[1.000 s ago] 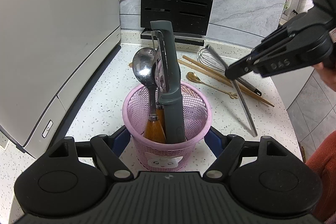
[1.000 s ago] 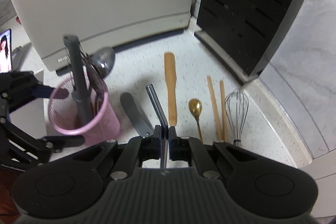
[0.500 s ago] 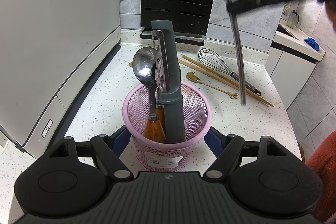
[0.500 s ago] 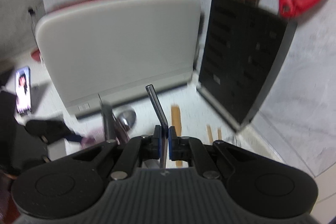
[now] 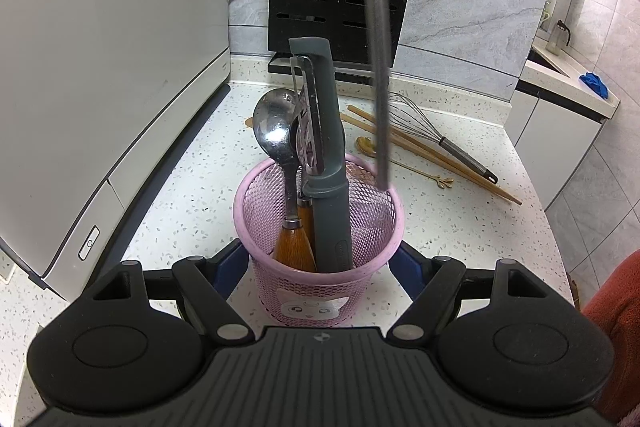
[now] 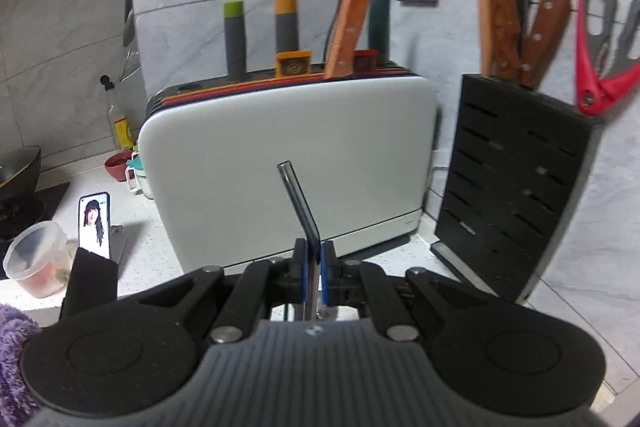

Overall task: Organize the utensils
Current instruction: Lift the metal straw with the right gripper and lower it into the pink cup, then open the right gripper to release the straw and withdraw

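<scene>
Right wrist: fingers (image 6: pixel 329 277) clamping tongs (image 6: pixel 301 211)

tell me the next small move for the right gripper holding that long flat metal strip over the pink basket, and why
Probably lower it straight down, then release. The right gripper is shut on the long flat grey metal strip, which hangs nearly upright with its lower end about level with the far rim of the pink mesh basket. The left gripper brackets the basket, and there is open space right of the grey-handled peeler.
</scene>
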`<state>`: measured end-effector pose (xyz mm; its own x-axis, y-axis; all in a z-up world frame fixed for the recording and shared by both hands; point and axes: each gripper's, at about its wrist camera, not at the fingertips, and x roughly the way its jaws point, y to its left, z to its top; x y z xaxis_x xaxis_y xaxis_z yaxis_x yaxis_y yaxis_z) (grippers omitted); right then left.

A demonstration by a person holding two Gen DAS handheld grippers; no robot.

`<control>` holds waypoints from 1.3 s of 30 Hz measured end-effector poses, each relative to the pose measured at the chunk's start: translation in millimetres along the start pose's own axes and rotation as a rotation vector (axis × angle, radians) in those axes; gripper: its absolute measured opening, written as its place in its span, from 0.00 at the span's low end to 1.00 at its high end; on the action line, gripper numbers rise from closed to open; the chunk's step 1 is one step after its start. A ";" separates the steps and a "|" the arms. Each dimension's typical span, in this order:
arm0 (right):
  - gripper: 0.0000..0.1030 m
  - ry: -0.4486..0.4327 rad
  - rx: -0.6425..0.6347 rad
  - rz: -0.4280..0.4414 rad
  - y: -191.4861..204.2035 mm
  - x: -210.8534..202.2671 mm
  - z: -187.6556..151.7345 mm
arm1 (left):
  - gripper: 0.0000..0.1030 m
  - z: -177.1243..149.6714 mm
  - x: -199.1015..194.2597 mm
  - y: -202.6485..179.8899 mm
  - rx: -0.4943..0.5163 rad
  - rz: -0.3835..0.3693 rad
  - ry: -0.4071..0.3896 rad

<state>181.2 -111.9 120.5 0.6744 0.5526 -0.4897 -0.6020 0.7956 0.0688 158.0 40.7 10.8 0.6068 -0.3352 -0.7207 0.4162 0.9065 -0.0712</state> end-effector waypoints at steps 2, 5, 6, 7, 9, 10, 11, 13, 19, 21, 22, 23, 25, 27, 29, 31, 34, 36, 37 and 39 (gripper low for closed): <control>0.02 -0.004 -0.002 0.000 3.6 3.8 -6.5 | 0.85 -0.4 0.2 -0.1 -0.001 -0.001 0.002; 0.02 -0.017 -0.007 -0.017 3.9 10.3 -16.3 | 0.84 -0.9 0.8 -0.9 -0.001 0.001 0.006; 0.02 -0.023 -0.005 -0.021 3.2 12.4 -20.0 | 0.84 -0.9 0.5 -0.8 -0.003 0.000 0.006; 0.02 -0.024 0.008 -0.015 1.1 14.7 -24.1 | 0.84 -0.6 0.6 -0.1 -0.005 -0.001 0.007; 0.03 -0.022 0.038 -0.004 -3.1 18.1 -32.0 | 0.84 -0.5 0.8 0.2 -0.007 -0.001 0.009; 0.02 -0.021 0.049 -0.004 -5.0 20.0 -36.7 | 0.84 -0.5 1.0 0.5 -0.010 -0.002 0.010; 0.03 -0.017 0.053 -0.005 -6.0 21.8 -39.7 | 0.84 -0.6 1.1 0.8 -0.012 -0.002 0.011; 0.03 0.000 0.049 -0.010 -6.1 24.8 -45.4 | 0.84 -0.4 1.3 0.4 -0.011 0.000 0.011; 0.03 0.047 0.042 0.002 -3.6 29.1 -56.9 | 0.84 -0.2 1.8 0.8 -0.014 0.001 0.010; 0.03 0.061 0.038 0.005 -2.8 30.2 -59.4 | 0.84 -0.5 1.9 1.5 -0.016 0.000 0.009; 0.03 0.070 0.036 0.008 -2.8 31.4 -60.5 | 0.84 -0.6 1.9 1.7 -0.017 0.000 0.008; 0.03 0.078 0.036 0.007 -2.4 32.0 -61.4 | 0.84 -0.5 1.9 1.7 -0.018 0.000 0.008; 0.03 0.099 0.035 0.005 -2.2 33.8 -63.2 | 0.84 -0.6 2.0 1.5 -0.019 0.001 0.006; 0.03 0.124 0.042 -0.003 -3.1 36.8 -64.9 | 0.84 -0.8 2.1 1.5 -0.020 0.003 0.005; 0.03 0.133 0.043 -0.010 -4.2 38.2 -66.9 | 0.85 -0.9 2.2 1.6 -0.020 0.004 0.003; 0.03 0.140 0.035 -0.020 -4.2 38.2 -66.8 | 0.87 -1.3 2.6 1.4 -0.021 0.010 -0.001; 0.03 0.143 0.034 -0.017 -5.5 38.1 -66.6 | 0.89 -1.5 3.4 1.9 -0.024 0.012 -0.005; 0.05 0.149 0.046 -0.013 -8.1 38.1 -65.9 | 0.90 -1.3 4.0 2.5 -0.027 0.014 -0.006; 0.05 0.152 0.058 -0.008 -10.3 37.9 -65.2 | 0.91 -1.3 4.3 2.6 -0.027 0.014 -0.007; 0.09 0.154 0.087 0.006 -15.2 36.0 -62.7 | 0.91 -1.4 5.2 3.0 -0.029 0.013 -0.008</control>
<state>187.8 -119.7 47.3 0.5935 0.5183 -0.6157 -0.5623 0.8144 0.1435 161.5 42.0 5.9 0.6178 -0.3253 -0.7159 0.3888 0.9177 -0.0815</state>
